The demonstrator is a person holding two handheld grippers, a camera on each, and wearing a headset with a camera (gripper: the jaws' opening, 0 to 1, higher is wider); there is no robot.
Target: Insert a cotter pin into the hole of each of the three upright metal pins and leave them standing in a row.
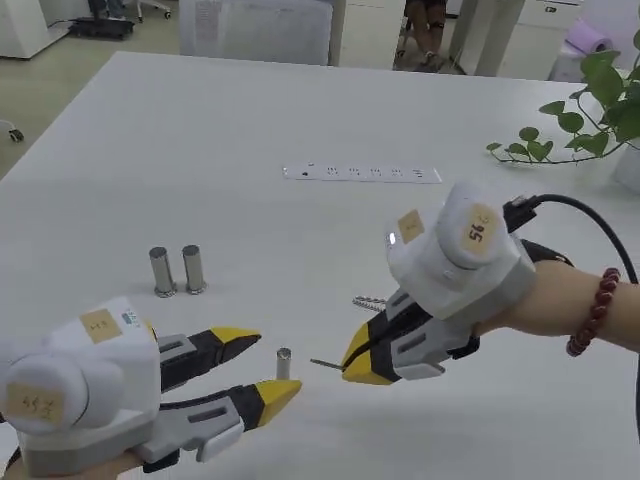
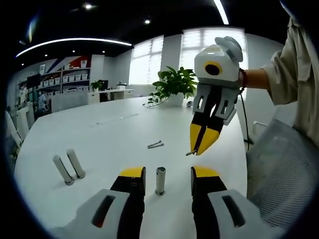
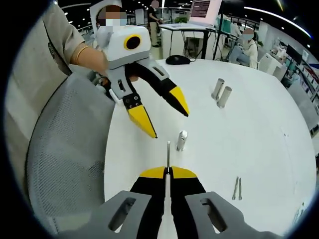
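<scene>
Two metal pins (image 1: 162,270) stand paired toward the white tabletop's (image 1: 300,120) left edge. A third pin (image 1: 284,363) stands near the front edge, between the left gripper's (image 1: 276,360) wide-open jaws. The right gripper's (image 1: 350,372) jaws pinch a cotter pin (image 1: 325,363), and a skewed thrust could topple that pin. A plant (image 1: 590,110) sits at the far right corner, in a bright office.

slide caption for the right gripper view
Right gripper holds a cotter pin near an upright metal pin, open left gripper beside it.
</scene>
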